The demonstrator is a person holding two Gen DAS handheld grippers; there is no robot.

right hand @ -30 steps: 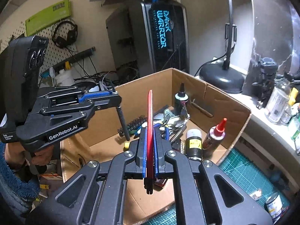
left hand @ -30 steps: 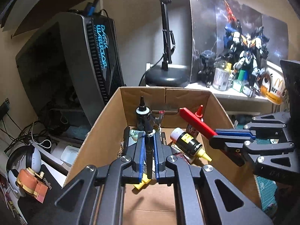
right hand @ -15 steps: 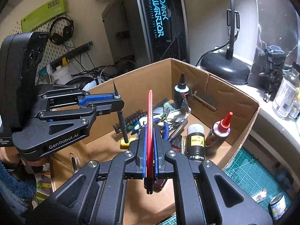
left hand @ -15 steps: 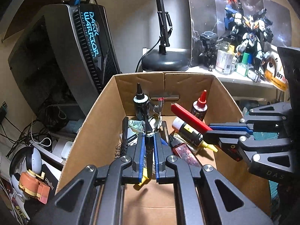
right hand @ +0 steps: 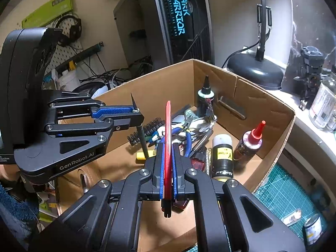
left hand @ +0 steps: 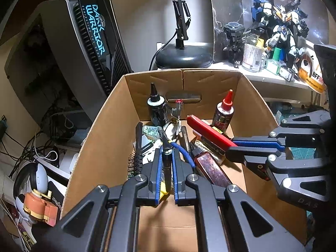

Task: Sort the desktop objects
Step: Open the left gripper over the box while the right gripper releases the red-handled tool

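Both sets of fingers are clamped: the left gripper (left hand: 167, 159) pinches a dark craft knife (left hand: 167, 168), the right gripper (right hand: 167, 153) a flat red tool (right hand: 168, 138), both held over the open cardboard box (left hand: 109, 138) of bottles, pliers and a brush.

"DARK WARRIOR" on the computer tower (left hand: 92, 31), "GenRobot.AI" on the left tool (right hand: 134, 113), "McDonald's" on an orange sticker (left hand: 310, 77).

Lamp (left hand: 180, 21) head cut off by top edge; yellow piece (left hand: 163, 194) mostly hidden behind jaws
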